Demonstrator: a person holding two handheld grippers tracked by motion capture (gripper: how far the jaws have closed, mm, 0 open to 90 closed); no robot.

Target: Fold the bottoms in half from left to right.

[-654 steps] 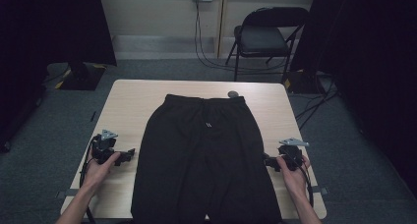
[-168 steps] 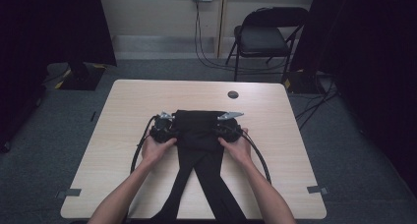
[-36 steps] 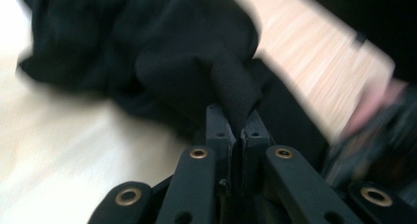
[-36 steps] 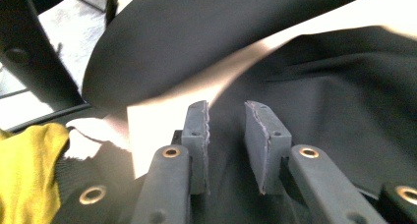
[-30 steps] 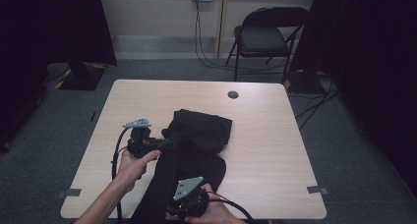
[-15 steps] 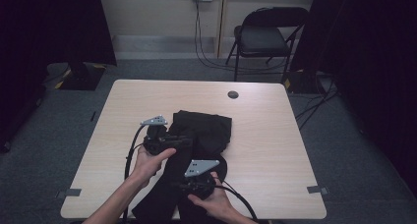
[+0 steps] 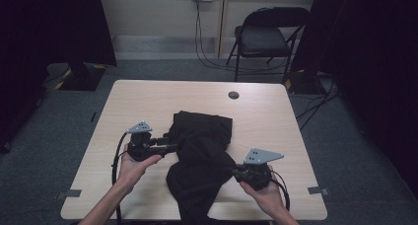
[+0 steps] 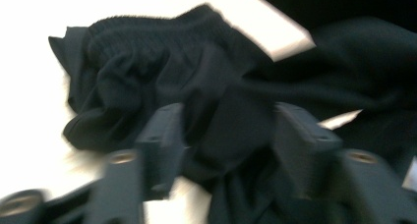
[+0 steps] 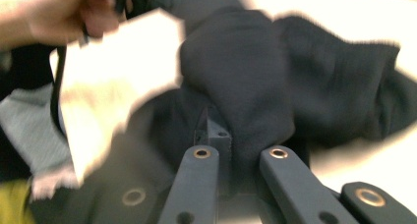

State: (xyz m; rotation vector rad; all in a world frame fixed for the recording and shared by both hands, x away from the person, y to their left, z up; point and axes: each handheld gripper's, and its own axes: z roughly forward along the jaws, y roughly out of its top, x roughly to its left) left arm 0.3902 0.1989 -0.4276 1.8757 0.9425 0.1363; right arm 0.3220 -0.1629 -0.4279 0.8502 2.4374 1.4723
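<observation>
Right now the black trousers (image 7: pixel 202 158) lie bunched on the table (image 7: pixel 276 121) between the two tools, and everything hangs on which side has hold of them. The right gripper (image 7: pixel 235 171) has its jaws pinched tight on a fold of the cloth, and in the right gripper view the fabric (image 9: pixel 246 86) rises straight off its tips and humps away ahead of it. From that tool the bulk of the garment lies ahead and off toward the other hand, with the folded waistband part farther up the table and a loose leg trailing back over the near edge. The left gripper (image 7: pixel 173 147) points in at the pile from the opposite side; its jaws have just been opening and now stand about half apart, with cloth bulging between them in the left gripper view (image 8: pixel 226 121), though I can't see the pads pressing on it. So the long run of the trousers goes roughly from the far waistband down toward the person, crossing between the grippers. I'd judge the right hand (image 7: pixel 266 195) is the one placed to carry the held fold over toward the left, onto the pile.
</observation>
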